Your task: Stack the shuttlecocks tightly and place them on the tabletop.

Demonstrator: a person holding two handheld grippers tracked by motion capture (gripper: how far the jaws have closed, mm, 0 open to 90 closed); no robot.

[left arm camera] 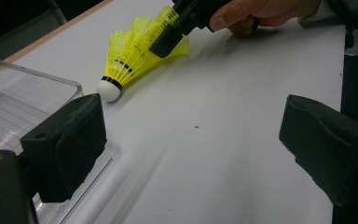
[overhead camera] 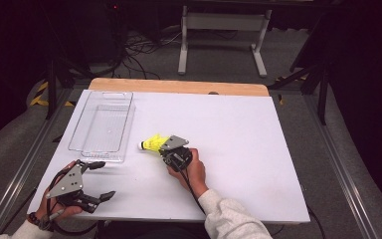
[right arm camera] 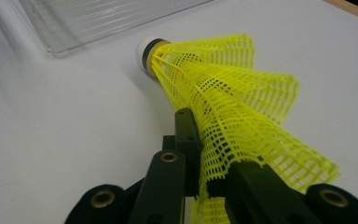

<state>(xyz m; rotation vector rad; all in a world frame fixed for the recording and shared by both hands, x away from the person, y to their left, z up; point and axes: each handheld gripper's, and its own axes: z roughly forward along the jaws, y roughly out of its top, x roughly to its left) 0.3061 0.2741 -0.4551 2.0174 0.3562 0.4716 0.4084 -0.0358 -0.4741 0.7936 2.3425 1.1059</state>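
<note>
Black jaws of the right gripper (right arm camera: 205,154) rise from the bottom of the right gripper view, clenched on the yellow mesh skirt of a shuttlecock (right arm camera: 228,102). The skirt wall is pinched flat between the two pads near its open rim. No earlier picture accompanies this moment, so only the closed grip itself is recorded.

From the jaws outward, the shuttlecock lies on its side on the white table top (overhead camera: 229,129). Its white cork tip points away from the gripper, toward the near end of a clear plastic tray (overhead camera: 102,127). Tip and tray rim are near each other but apart. In the high view the right gripper (overhead camera: 171,149) sits near the middle of the table, with the shuttlecock (overhead camera: 151,144) projecting to its left. The right hand (overhead camera: 191,169) holds the tool from behind, a light sleeve trailing to the bottom edge.

The left gripper (overhead camera: 102,180) rests at the near left corner of the table, well apart from the shuttlecock. Its jaws stand wide and released, with nothing between them. In the left gripper view, the shuttlecock (left arm camera: 130,56) lies beyond the left jaw, and the tray corner (left arm camera: 37,93) sits just beside that jaw.

A wooden strip (overhead camera: 179,86) borders the far edge of the table.
</note>
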